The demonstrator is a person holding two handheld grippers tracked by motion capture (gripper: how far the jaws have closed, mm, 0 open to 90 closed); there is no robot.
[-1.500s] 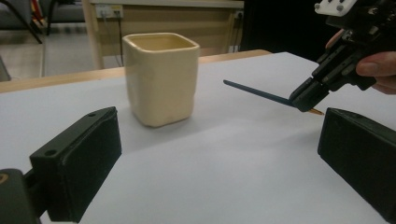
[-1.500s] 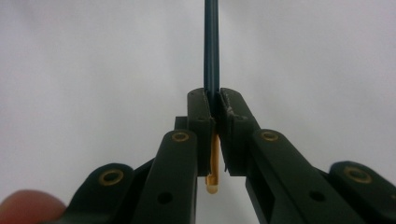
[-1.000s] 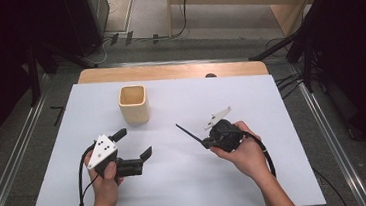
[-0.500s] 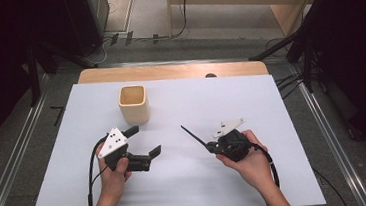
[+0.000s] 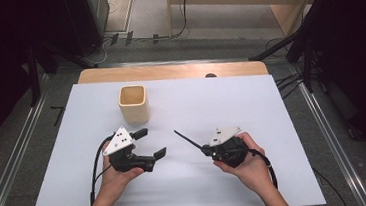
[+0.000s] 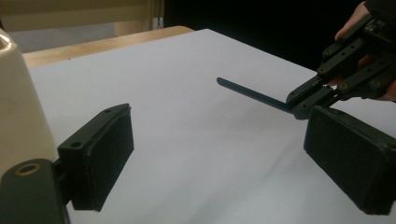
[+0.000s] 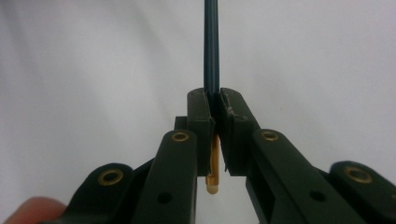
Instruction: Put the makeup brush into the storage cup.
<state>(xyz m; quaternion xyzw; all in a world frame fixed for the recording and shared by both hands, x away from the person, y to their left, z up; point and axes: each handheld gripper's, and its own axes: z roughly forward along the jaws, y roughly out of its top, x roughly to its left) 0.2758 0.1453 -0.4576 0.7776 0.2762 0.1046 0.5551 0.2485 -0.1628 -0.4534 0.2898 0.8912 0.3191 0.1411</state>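
We hold the dark stick (image 5: 188, 138) pinched in the right gripper (image 5: 206, 148), left gripper (image 5: 150, 143) fingers spread and narrowing on nothing, the wooden cup (image 5: 134, 104) not yet reached.

Smooth wooden cup (image 5: 134, 104), matt white tabletop (image 5: 271, 105), thin dark plastic-looking stick (image 5: 188, 138).

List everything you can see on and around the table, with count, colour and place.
wooden cup: one, pale tan, far left part of the white sheet, open end up.
thin stick: one, dark blue-green with a yellowish rear end, clamped in the right claw, pointing toward the cup.
white sheet: one, covers most of the table.
table: one, light wood, edge showing at the far side.
cables: several, dark, on the floor beyond the table.
left claw: one, black, open, nothing between its pads, near the cup.
right claw: one, black, shut on the stick, right of centre.
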